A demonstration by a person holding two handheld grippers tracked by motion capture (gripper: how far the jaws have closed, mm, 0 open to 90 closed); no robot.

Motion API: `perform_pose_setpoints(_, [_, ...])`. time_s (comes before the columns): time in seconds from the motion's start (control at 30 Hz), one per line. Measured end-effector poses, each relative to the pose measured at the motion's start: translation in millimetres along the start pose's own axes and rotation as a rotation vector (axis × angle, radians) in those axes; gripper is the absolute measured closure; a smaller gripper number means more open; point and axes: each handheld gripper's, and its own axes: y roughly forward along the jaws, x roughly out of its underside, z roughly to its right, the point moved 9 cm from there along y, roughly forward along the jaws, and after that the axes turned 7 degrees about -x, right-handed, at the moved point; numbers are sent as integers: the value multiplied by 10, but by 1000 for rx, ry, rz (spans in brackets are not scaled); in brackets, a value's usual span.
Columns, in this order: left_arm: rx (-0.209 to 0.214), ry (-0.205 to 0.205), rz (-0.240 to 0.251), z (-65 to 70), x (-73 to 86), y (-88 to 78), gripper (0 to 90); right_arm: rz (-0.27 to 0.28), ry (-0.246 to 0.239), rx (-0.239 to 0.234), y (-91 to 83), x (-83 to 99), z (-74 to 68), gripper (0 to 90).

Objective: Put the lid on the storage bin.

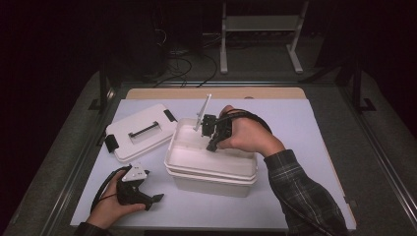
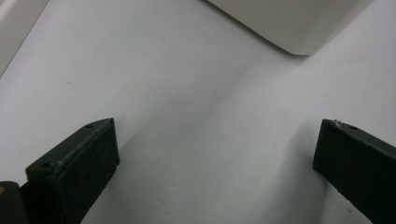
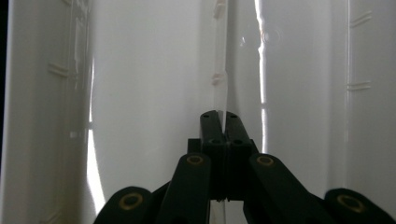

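High view: a white storage bin [image 1: 211, 164] is seen at the centre of the table [image 1: 305, 128], its lid [image 1: 140, 132] laid flat at ten o'clock from it. A thin white divider panel [image 1: 203, 112] is held upright over the bin's far edge by the right hand-held gripper [image 1: 209, 129], whose jaws are closed on the panel's lower part; in the right gripper view the panel [image 3: 221, 70] is seen edge-on, pinched between the two black jaws, with the bin's inner wall [image 3: 140, 93] behind it.

The step is judged to be the seating of the panel inside the bin. It would best be kept vertical, lined up with the moulded ribs on the walls, and lowered slowly, with the pinch not released until both ends are guided.

The left hand-held gripper [image 1: 147, 194] is rested on the table at seven o'clock from the bin, jaws spread wide on nothing.
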Motion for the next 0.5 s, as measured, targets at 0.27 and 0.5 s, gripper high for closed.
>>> perform_pose_setpoints(0.27, [0,0,0,0,0,0,0,-12,1,5,63,52,28,892])
perform_pose_setpoints(0.5, [-1,3,0,-2,0,0,0,6,7,4,115,70,41,890])
